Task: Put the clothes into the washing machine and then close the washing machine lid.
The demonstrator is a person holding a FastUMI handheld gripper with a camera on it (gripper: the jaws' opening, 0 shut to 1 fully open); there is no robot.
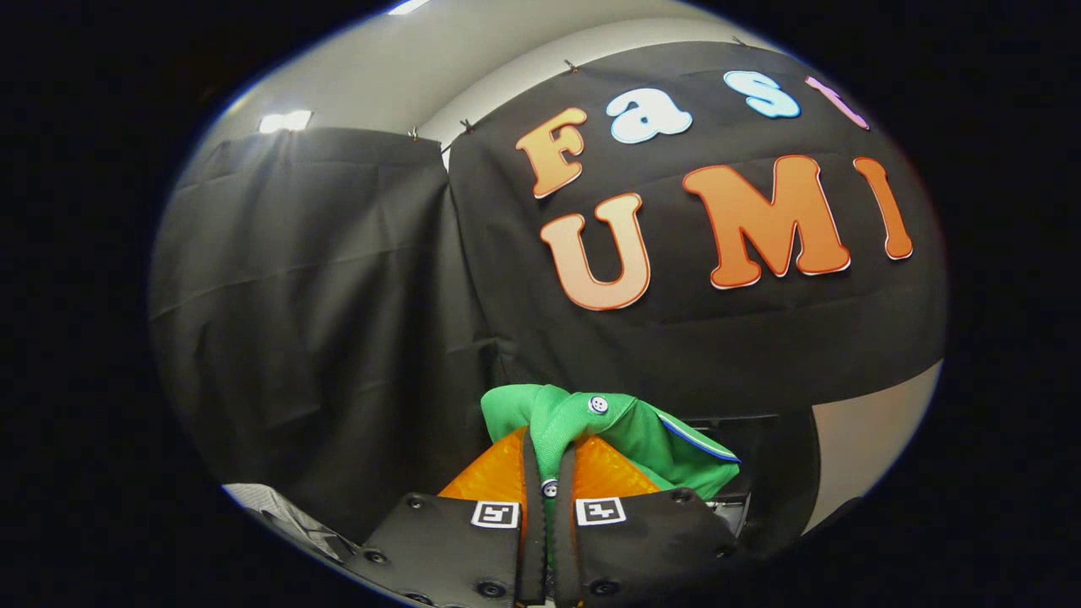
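Right now we see our tool (pixel 547 460) with its two fingers (pixel 530 473) drawn close together, clamped on a bunched green knit garment with white buttons (pixel 591 431); a fold of the fabric runs down the narrow gap between them, and a second white button sits in that gap; the rest of the cloth spills up and over the fingertips and hangs off to the right, where a blue-and-white trimmed edge shows; the garment is lifted clear, held up in front of the black cloth wall (pixel 338 295) of the booth; beyond the garment, low and to the right, we make out a dark boxy shape (pixel 743 439), too hidden to tell what it is; a pale wall (pixel 861 439) shows beside it; ceiling lights (pixel 285 121) glow above the cloth.
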